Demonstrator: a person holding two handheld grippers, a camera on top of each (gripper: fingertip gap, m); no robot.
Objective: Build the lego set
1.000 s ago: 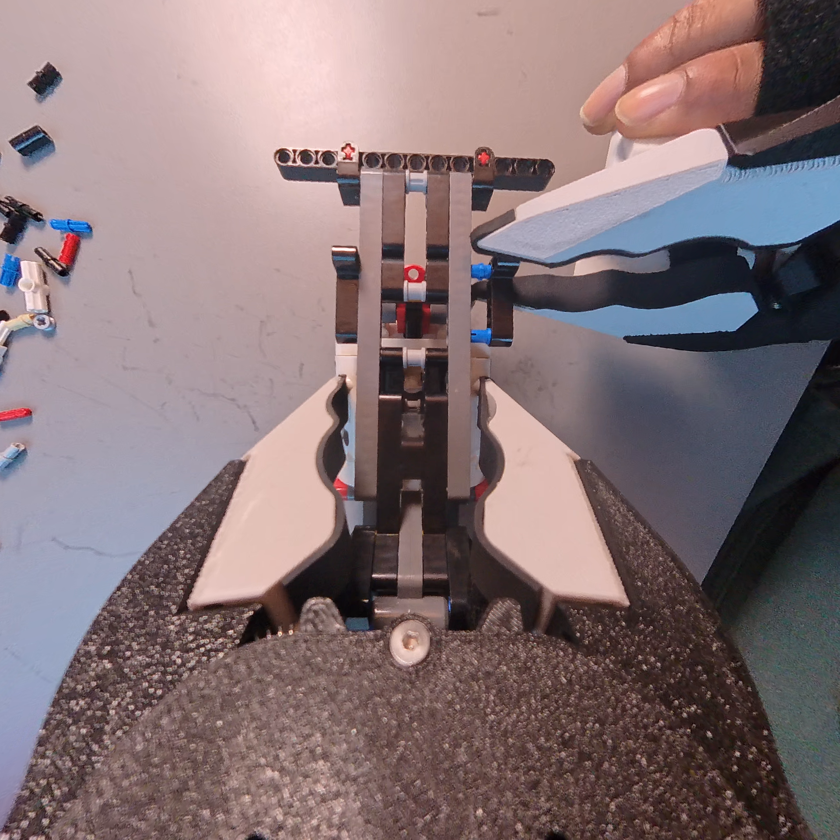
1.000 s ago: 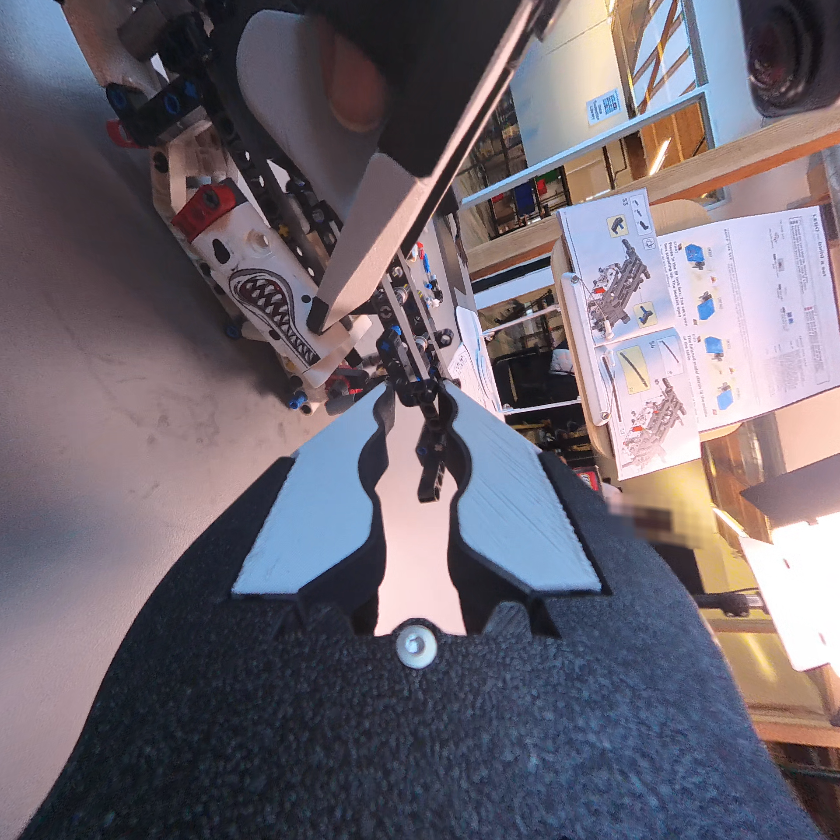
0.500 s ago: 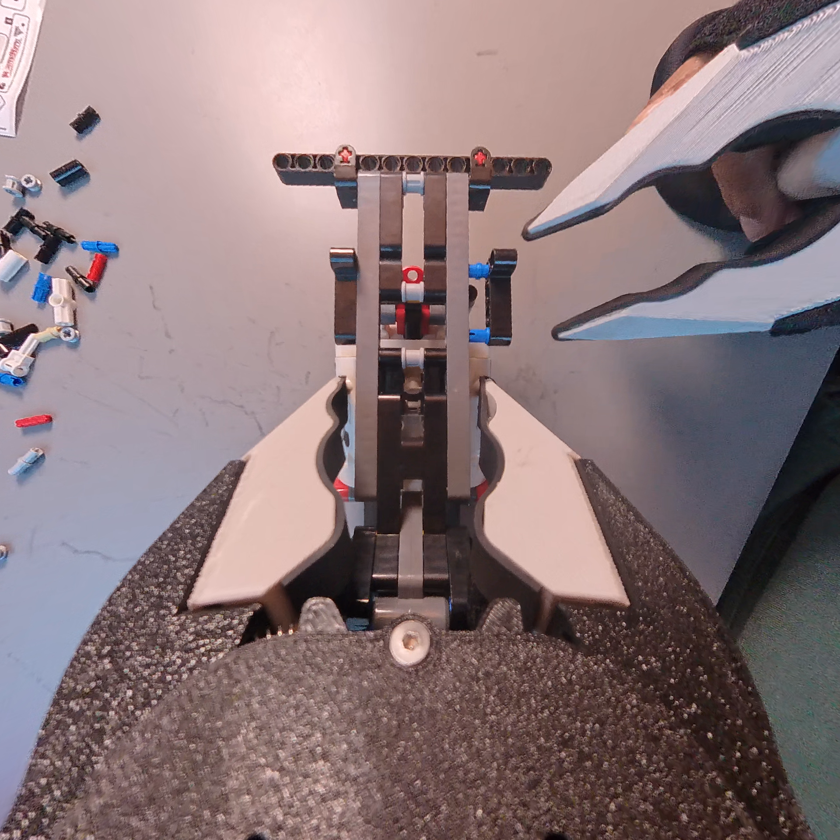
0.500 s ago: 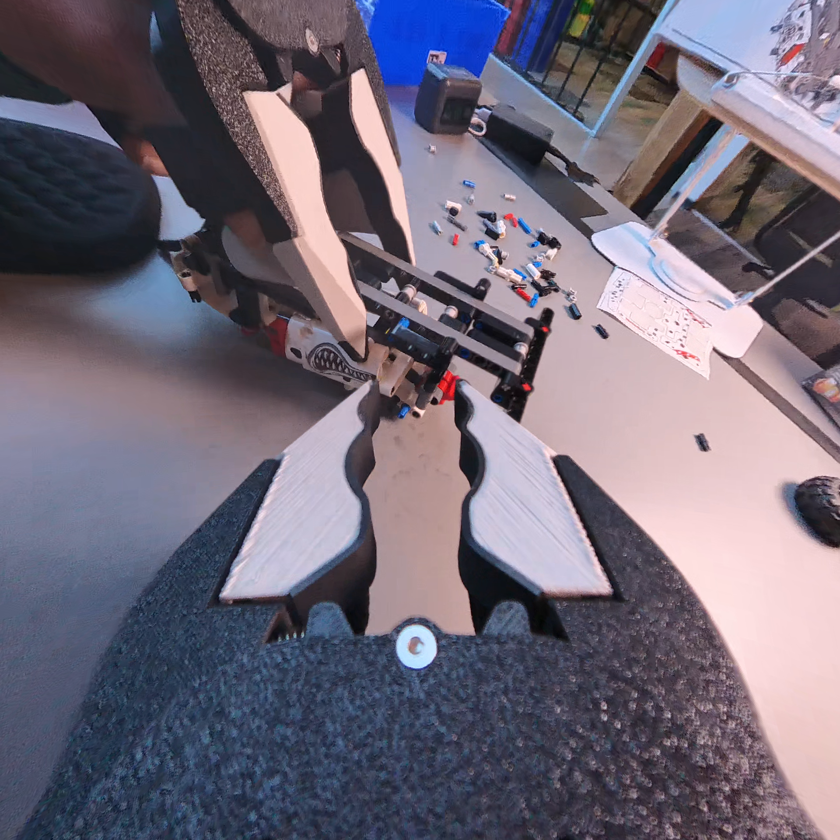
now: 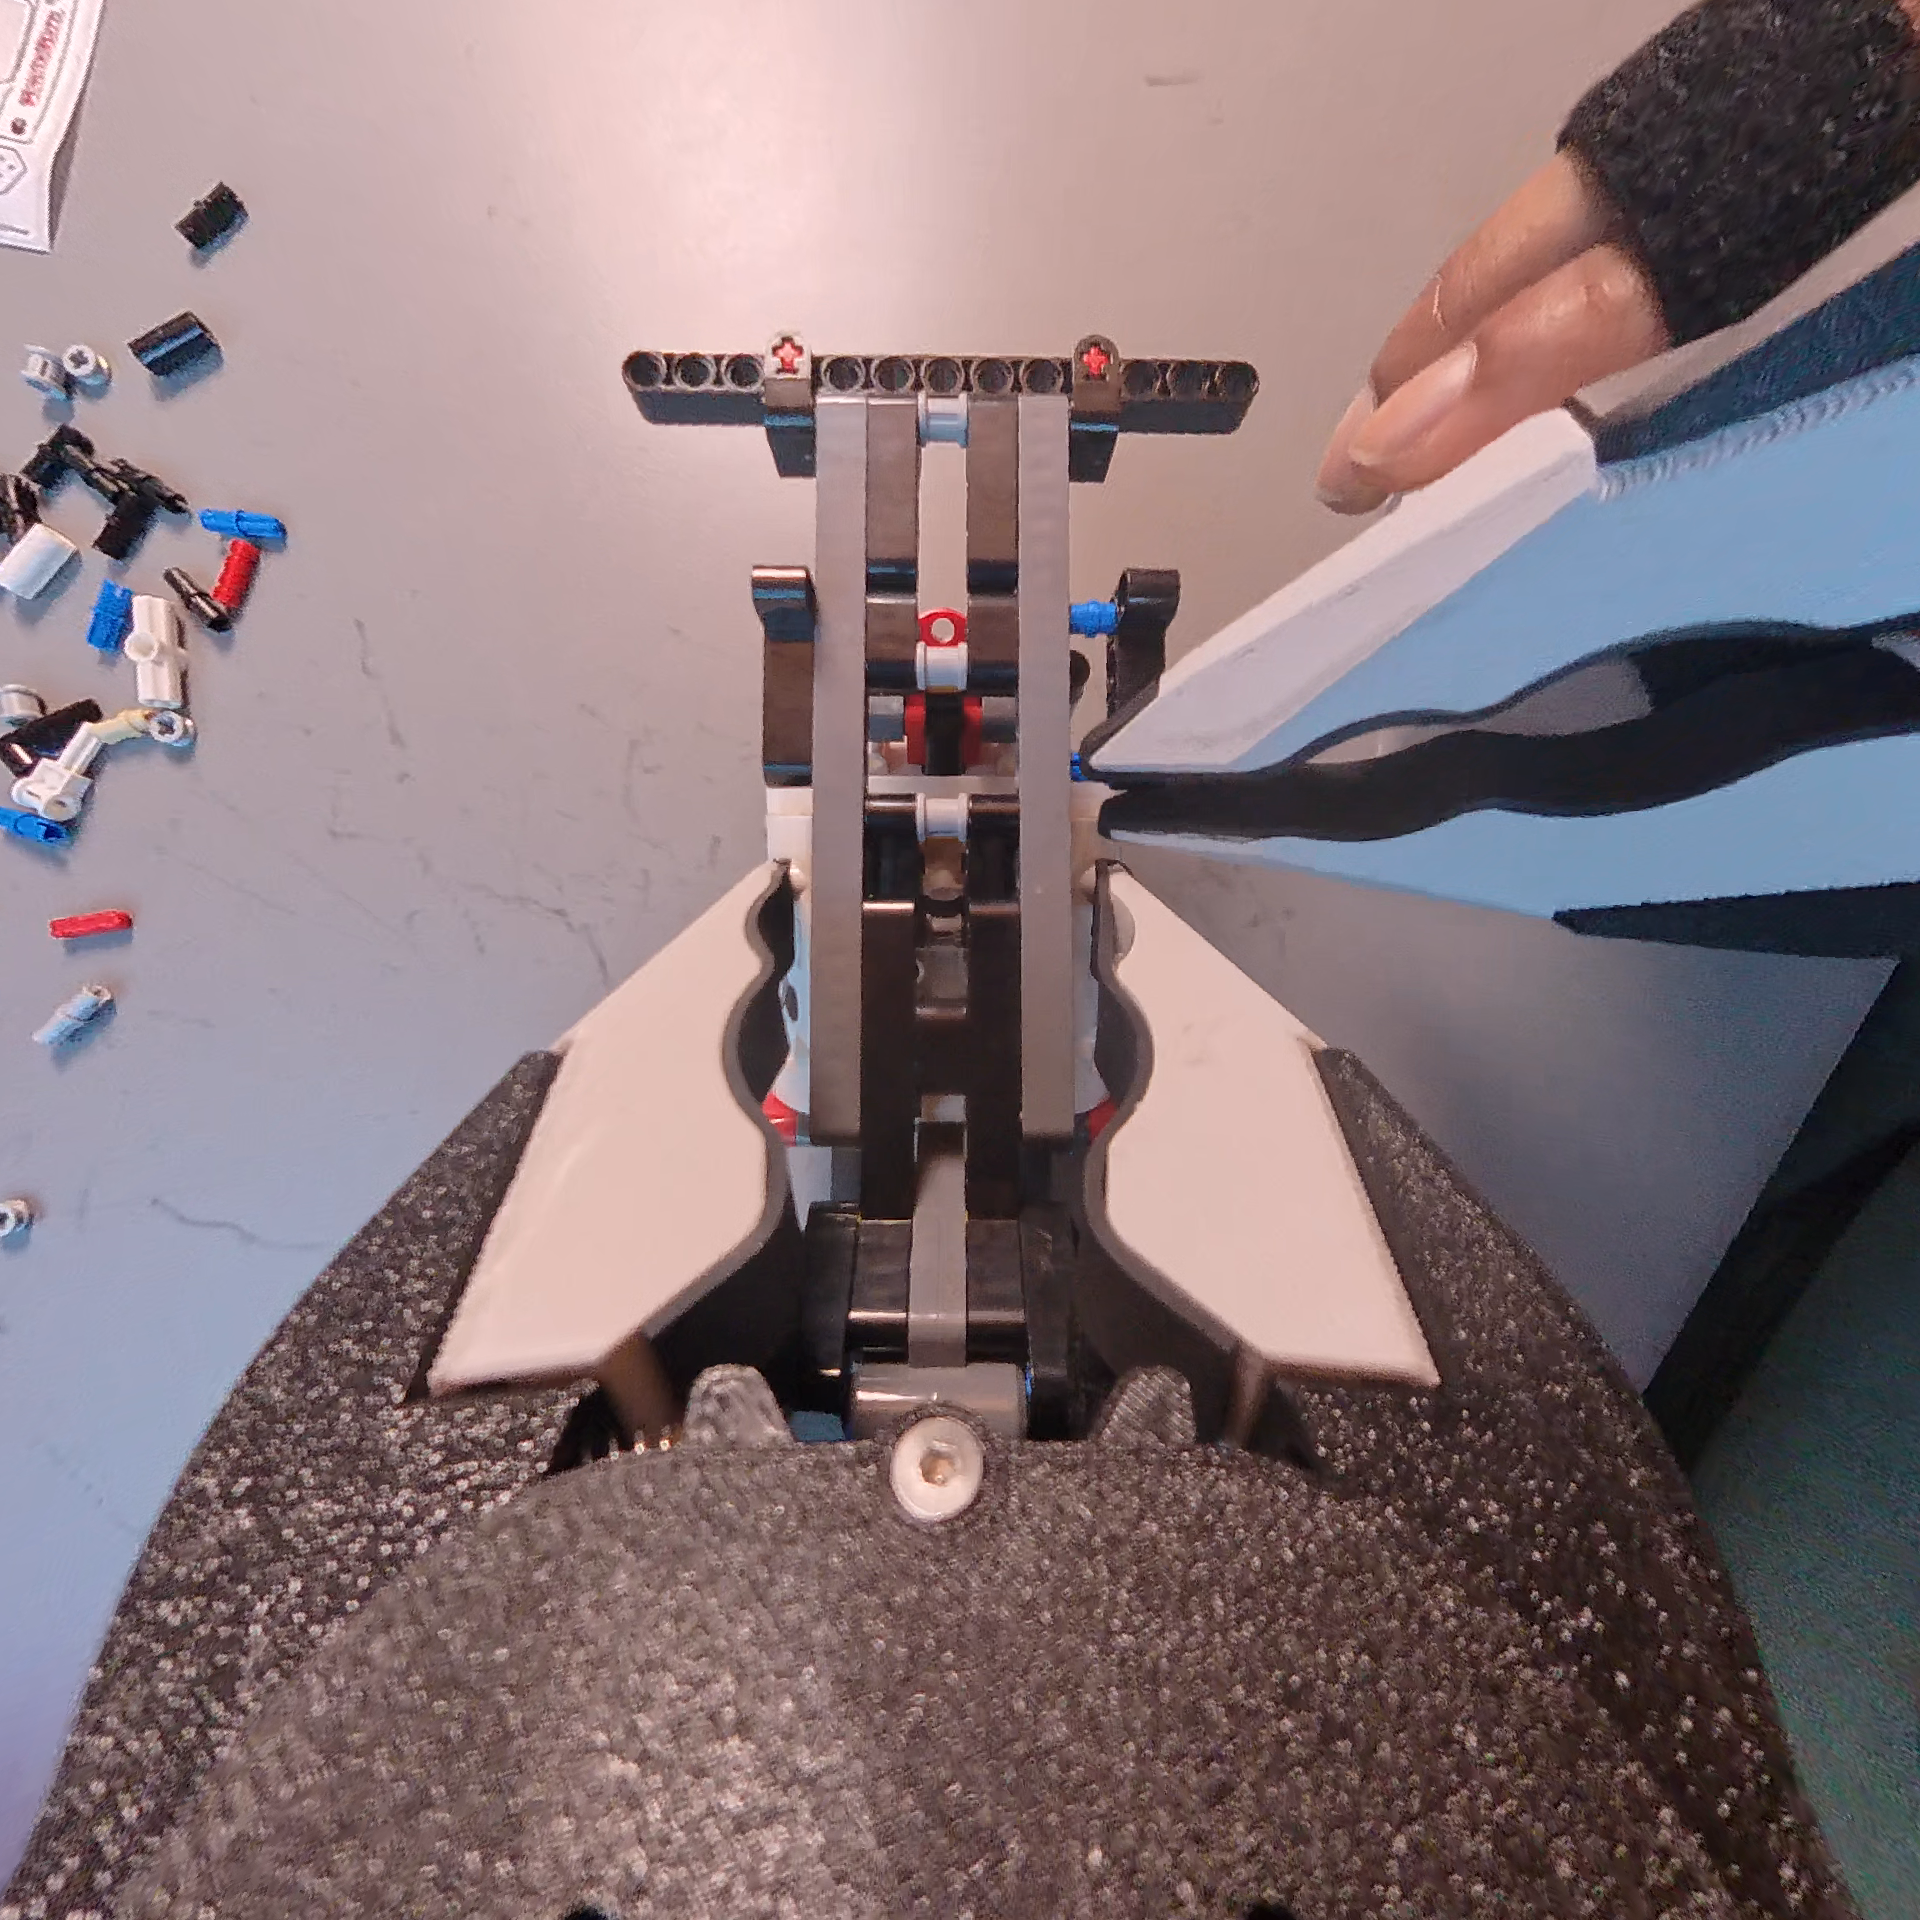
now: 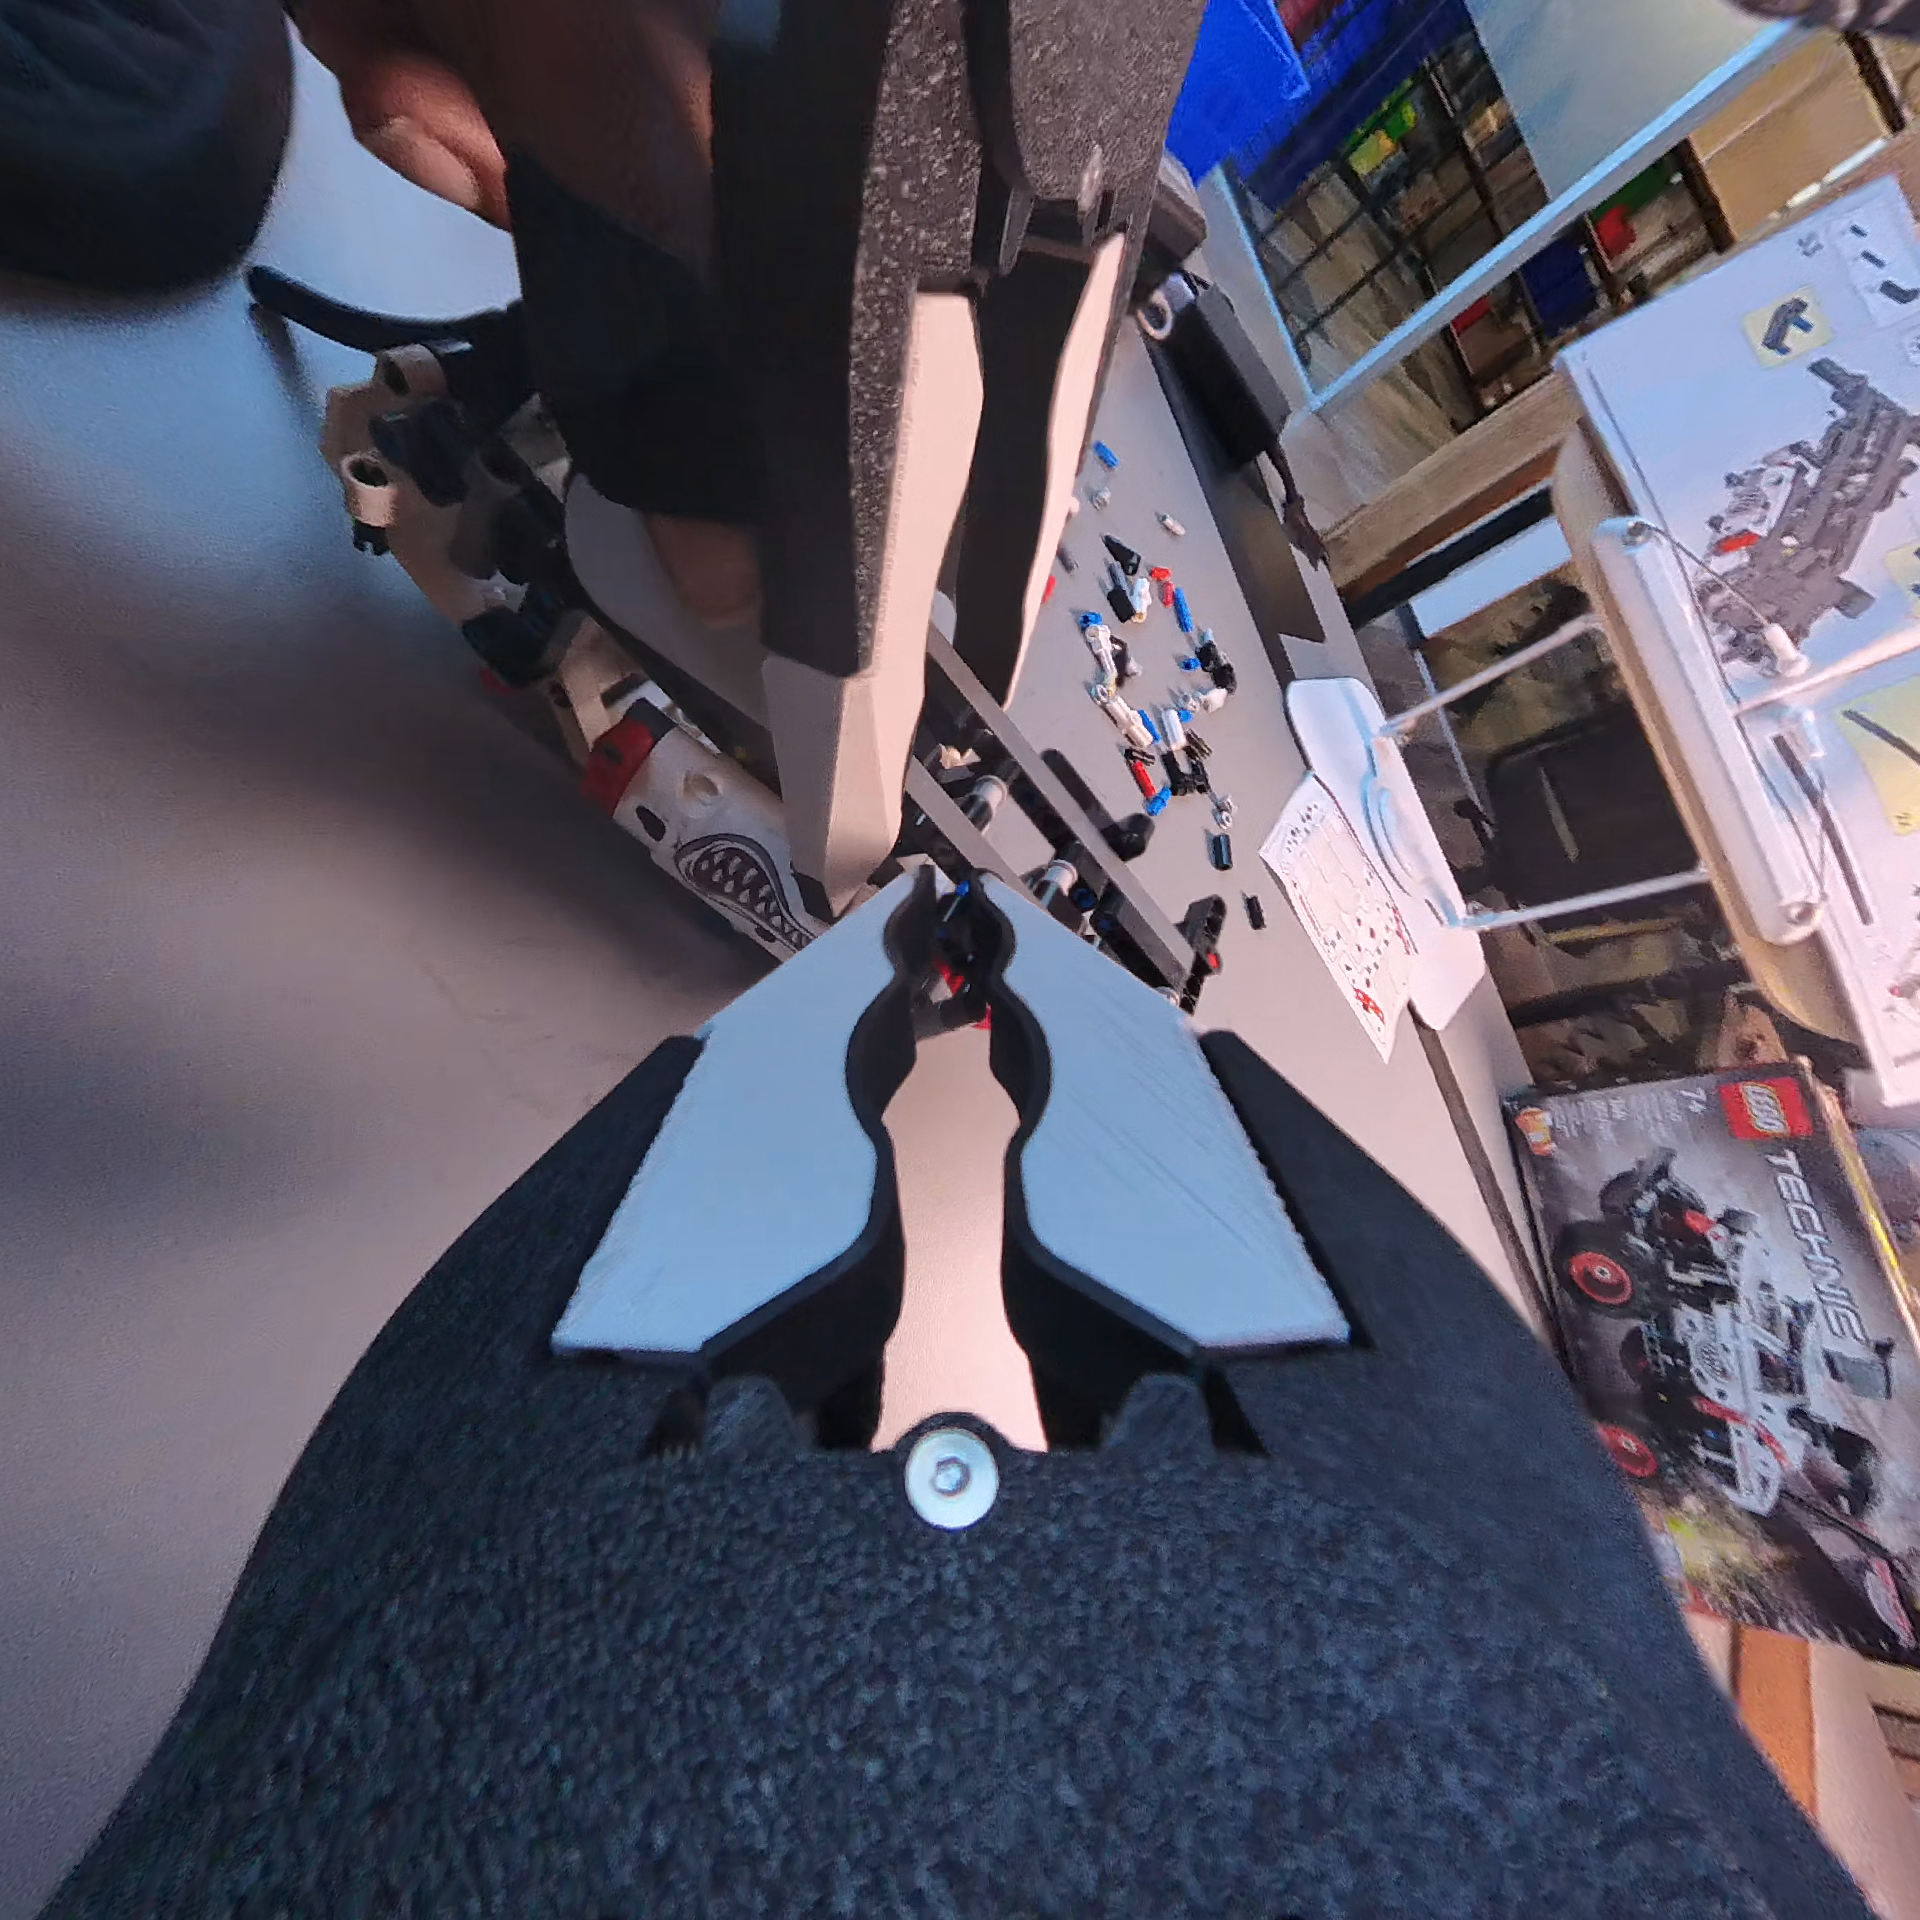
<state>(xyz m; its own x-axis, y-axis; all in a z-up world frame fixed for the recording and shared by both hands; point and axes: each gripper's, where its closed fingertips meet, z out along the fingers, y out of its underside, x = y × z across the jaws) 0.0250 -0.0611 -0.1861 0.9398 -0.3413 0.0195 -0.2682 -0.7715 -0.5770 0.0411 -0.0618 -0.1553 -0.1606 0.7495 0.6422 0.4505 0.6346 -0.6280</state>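
two claws working: left claw (image 5: 940, 997) clamping lego chassis (image 5: 940, 831), long axis pointing away over worktop (image 5: 468, 260); right claw (image 5: 1096, 788) coming in sideways, tips pinching small blue pin on chassis's right flank.

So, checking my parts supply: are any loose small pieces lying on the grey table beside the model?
Yes, loose small black, blue, red and white pieces lie scattered on the grey table.

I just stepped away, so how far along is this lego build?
Done: a long grey-and-black chassis with its perforated cross beam. In hand: the left gripper clamps the chassis; the right gripper pinches at its side. Left: loose pieces on the table.
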